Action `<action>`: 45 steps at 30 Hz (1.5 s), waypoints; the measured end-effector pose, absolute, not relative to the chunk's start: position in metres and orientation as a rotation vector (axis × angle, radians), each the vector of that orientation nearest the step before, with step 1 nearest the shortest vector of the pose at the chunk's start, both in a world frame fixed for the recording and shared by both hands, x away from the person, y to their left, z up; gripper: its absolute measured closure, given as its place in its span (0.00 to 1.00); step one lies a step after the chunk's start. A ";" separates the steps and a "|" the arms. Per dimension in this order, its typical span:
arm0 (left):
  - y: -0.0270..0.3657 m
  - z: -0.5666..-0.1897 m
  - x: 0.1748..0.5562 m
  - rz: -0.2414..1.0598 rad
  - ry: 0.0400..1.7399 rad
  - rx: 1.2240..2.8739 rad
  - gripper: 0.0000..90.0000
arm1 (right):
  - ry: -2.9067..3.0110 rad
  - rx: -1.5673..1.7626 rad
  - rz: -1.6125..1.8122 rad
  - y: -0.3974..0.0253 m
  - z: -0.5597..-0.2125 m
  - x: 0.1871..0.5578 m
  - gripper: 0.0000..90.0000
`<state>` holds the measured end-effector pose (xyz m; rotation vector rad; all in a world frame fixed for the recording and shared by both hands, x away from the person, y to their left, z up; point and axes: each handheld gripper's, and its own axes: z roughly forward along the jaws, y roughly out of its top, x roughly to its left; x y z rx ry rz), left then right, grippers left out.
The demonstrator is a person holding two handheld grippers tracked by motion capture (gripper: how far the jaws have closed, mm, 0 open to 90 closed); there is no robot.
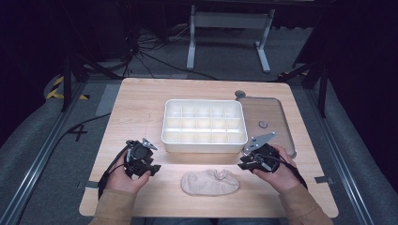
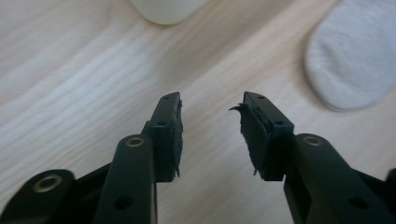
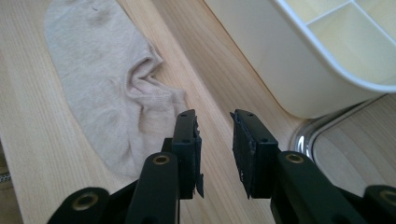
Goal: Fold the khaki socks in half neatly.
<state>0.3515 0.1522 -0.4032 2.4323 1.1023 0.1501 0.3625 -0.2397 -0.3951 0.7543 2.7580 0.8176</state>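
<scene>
Basically, the beige sock lies flat at the near edge of the table, long axis left-right, between the two hands. The right gripper is nearer: in the right gripper view its jaws stand apart, empty, just beside the sock's cuff end. The left gripper is also spread and empty, with the sock's toe end off to its right. Beyond the sock sits a white divided organizer box, compartments all empty as far as I can tell. To its right, a clear lid lies flat.

High view looks down over the table — both gripper views sit close, sharing the sock.
</scene>
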 end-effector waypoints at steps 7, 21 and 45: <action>0.138 -0.401 0.346 0.108 1.109 2.422 0.61 | 2.763 0.777 0.868 -0.243 -0.395 0.362 0.83; 0.104 -0.406 0.330 -0.141 1.070 2.332 0.73 | 2.866 0.594 0.984 -0.203 -0.399 0.344 1.00; 0.092 -0.437 0.337 -0.179 1.119 2.337 0.65 | 3.005 0.470 0.928 -0.146 -0.441 0.327 1.00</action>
